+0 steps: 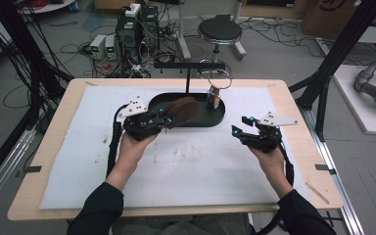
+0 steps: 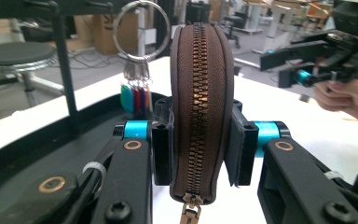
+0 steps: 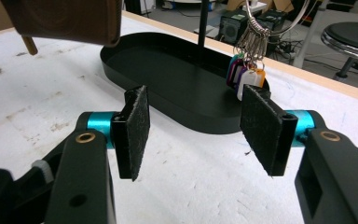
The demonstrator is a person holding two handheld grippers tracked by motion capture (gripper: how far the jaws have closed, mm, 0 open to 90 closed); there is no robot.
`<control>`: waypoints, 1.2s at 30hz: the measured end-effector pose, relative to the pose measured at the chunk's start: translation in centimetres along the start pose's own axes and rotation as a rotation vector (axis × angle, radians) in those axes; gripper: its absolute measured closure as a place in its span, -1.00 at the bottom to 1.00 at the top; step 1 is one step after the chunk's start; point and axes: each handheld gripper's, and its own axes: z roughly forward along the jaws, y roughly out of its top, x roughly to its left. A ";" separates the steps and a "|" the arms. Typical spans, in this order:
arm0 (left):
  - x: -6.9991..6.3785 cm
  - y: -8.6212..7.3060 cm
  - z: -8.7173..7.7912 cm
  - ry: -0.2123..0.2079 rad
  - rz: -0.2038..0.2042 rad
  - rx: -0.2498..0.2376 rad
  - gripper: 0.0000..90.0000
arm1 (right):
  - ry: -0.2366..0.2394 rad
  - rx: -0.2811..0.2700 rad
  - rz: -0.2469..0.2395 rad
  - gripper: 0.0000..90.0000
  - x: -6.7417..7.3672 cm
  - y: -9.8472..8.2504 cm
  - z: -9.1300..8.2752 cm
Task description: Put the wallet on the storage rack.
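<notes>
My left gripper (image 1: 169, 121) is shut on a round brown zip pouch (image 1: 183, 110), held on edge over the left end of a black oval tray (image 1: 214, 117). In the left gripper view both pads clamp the brown zip pouch (image 2: 200, 107), with its brass zipper facing the camera and the pull hanging at the bottom. A key ring with coloured tags (image 1: 215, 95) hangs from the black stand (image 1: 188, 66) at the tray's right end. My right gripper (image 1: 239, 132) stands open over the white mat, right of the tray; its pads (image 3: 135, 130) have nothing between them.
A white mat (image 1: 186, 166) covers the wooden table (image 1: 293, 147). Behind the table stand a black stool (image 1: 220, 30), computer boxes and many floor cables. Black frame posts rise at both sides. The key ring with coloured tags (image 3: 248, 70) hangs just beyond the right gripper.
</notes>
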 end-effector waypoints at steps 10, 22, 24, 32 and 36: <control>1.5 -0.1 1.5 0.083 -0.001 0.013 0.50 | -0.012 0.008 0.003 -0.03 -0.2 -0.1 0.1; 2.8 -0.9 2.9 0.152 0.000 0.011 0.50 | -0.022 0.016 -0.005 -0.02 -0.2 -0.1 0.3; 3.2 -1.1 3.4 0.161 -0.016 0.017 0.50 | -0.022 0.014 -0.006 -0.02 -0.3 -0.1 0.3; 4.2 -2.1 5.0 0.198 -0.020 0.036 0.50 | -0.025 0.015 -0.002 -0.03 -0.3 -0.2 0.3; 4.8 -2.9 5.8 0.203 -0.042 0.046 0.50 | -0.026 0.018 -0.005 -0.03 -0.3 -0.2 0.4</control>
